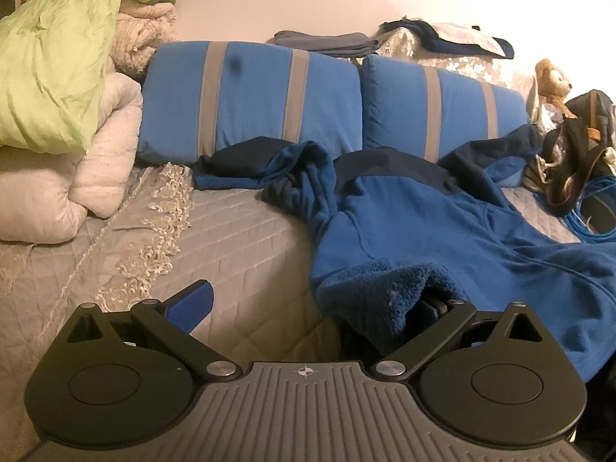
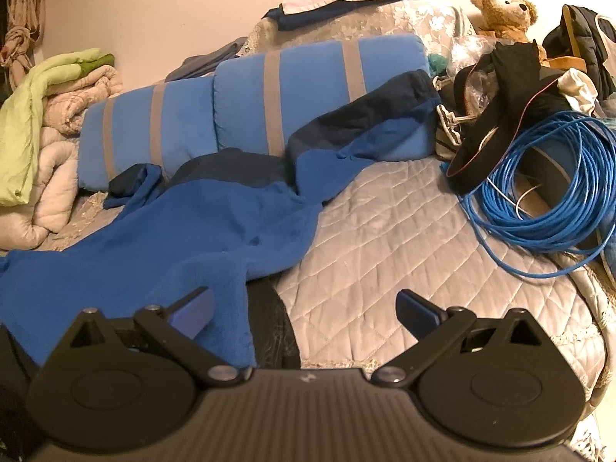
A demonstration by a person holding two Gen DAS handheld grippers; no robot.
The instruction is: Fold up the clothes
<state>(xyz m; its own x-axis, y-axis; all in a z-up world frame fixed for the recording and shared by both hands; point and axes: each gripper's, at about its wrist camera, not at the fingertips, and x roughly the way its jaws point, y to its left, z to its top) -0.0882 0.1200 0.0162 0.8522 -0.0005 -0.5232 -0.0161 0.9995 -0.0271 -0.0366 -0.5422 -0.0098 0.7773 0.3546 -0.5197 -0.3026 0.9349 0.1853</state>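
Our left gripper [image 1: 308, 304] has its jaws spread wide: one blue pad is bare at about 10 o'clock, while the other, at about 2 o'clock, is tucked under the fleecy turned-out hem of the blue sweatshirt [image 1: 423, 223], so the cloth drapes over that finger with nothing pinched. Our right gripper [image 2: 304, 308] is also wide apart, both pads bare; the sweatshirt hem [image 2: 215, 300] lies against its 10 o'clock pad and only quilt shows between the jaws. From the left jaws the garment runs away toward 12 and 1 o'clock, its long axis going from the hem at our jaws up to the dark collar band by the cushions; from the right jaws it lies toward 10 and 11 o'clock. We judge both hands near the hem, the left already under it, so the next move turns on closing on that near edge and carrying it toward 12 o'clock. Counting: one sweatshirt with two sleeves, one crumpled at 11 o'clock, one flung to 1 o'clock; two blue striped cushions [image 1: 250, 96]; one bed [image 1: 238, 238] under it all; one teddy bear [image 2: 504, 7]; one coil of blue cable [image 2: 539, 184] at 2 o'clock; one pile of quilts [image 1: 50, 115] at 9 o'clock
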